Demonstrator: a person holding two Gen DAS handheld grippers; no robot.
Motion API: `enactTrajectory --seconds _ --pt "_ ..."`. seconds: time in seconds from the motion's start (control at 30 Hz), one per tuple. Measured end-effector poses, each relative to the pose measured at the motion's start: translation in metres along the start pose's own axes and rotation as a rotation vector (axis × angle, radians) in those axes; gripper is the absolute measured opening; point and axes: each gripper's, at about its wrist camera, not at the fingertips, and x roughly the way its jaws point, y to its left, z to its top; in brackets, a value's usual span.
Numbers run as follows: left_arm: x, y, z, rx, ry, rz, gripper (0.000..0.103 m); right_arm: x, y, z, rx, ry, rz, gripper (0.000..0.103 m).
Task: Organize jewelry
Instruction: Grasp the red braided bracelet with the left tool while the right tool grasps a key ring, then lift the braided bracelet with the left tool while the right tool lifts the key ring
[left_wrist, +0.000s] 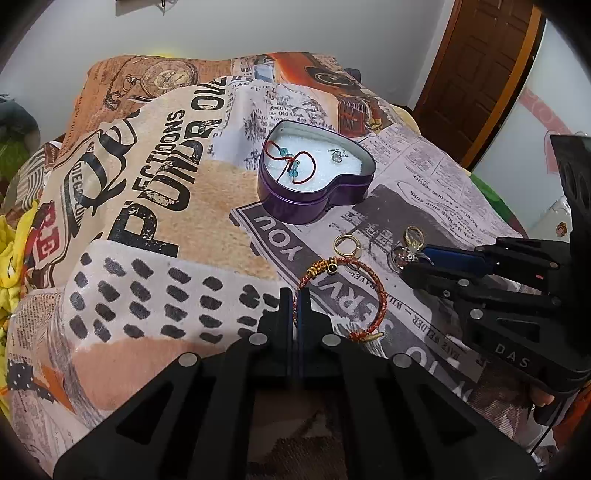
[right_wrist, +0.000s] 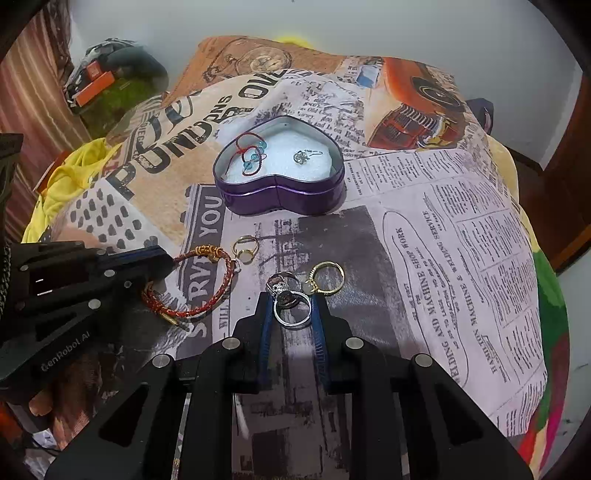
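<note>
Closest to me, my left gripper (left_wrist: 295, 295) has its jaws pressed nearly together on the cord of the red braided bracelet (left_wrist: 338, 295), which curves off to the right and lies on the printed blanket (left_wrist: 155, 206). I judge that I have it pinched, though it has not left the cloth.

My right gripper (right_wrist: 291, 299) has its jaws set moderately wide, one on each side of the silver ring (right_wrist: 291, 312). The ring lies between my fingers (right_wrist: 265, 317), and I cannot tell whether either pad touches it. A second silver ring with a dark stone (right_wrist: 284, 286) overlaps it just ahead.

Just beyond, a gold ring (right_wrist: 328, 277) lies beside my right fingertip, and another gold ring (right_wrist: 244, 245) rests near the bracelet's clasp end.

Farther out sits the purple heart-shaped tin (right_wrist: 280, 197), open, with white padding inside. It already holds a red cord with blue beads (right_wrist: 251, 153) on one side and a small silver piece (right_wrist: 303, 156) on the other; it is too small to say whether that is an earring or a charm.

So I judge the job under way but less than half done: two items are in the tin, while the bracelet and four rings are out on the blanket, well apart from the tin.
</note>
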Motion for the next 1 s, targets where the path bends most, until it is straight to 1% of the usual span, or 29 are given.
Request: enactTrajectory --seconds 0.17,0.47,0.57,0.7,0.8,0.9,0.97,1.0 --pt "-0.011 0.000 -0.001 -0.003 -0.011 0.001 0.000 -0.010 0.000 -0.003 0.004 -0.007 -0.010 0.019" --pt "-0.047 -0.001 0.001 0.018 -0.078 -0.010 0.000 -0.041 0.006 -0.003 0.022 -0.053 -0.048 0.019" --pt "-0.056 0.002 0.002 0.033 -0.087 -0.015 0.000 -0.050 0.012 -0.002 0.022 -0.073 -0.069 0.019" --pt "-0.054 0.003 0.007 0.057 -0.068 -0.032 0.000 -0.059 0.016 -0.003 0.034 -0.095 -0.086 0.019" --pt "-0.043 0.001 0.014 0.095 -0.043 -0.033 0.004 -0.061 0.017 -0.005 0.053 -0.095 -0.094 0.019" --pt "-0.020 0.000 0.024 0.133 0.010 -0.044 0.009 -0.062 0.018 -0.009 0.062 -0.092 -0.106 0.019" --pt "-0.004 0.002 0.028 0.150 0.053 -0.041 0.018 -0.063 0.018 -0.011 0.068 -0.089 -0.113 0.019" --pt "0.003 0.004 0.029 0.152 0.068 -0.040 0.018 -0.063 0.017 -0.012 0.073 -0.087 -0.117 0.019"
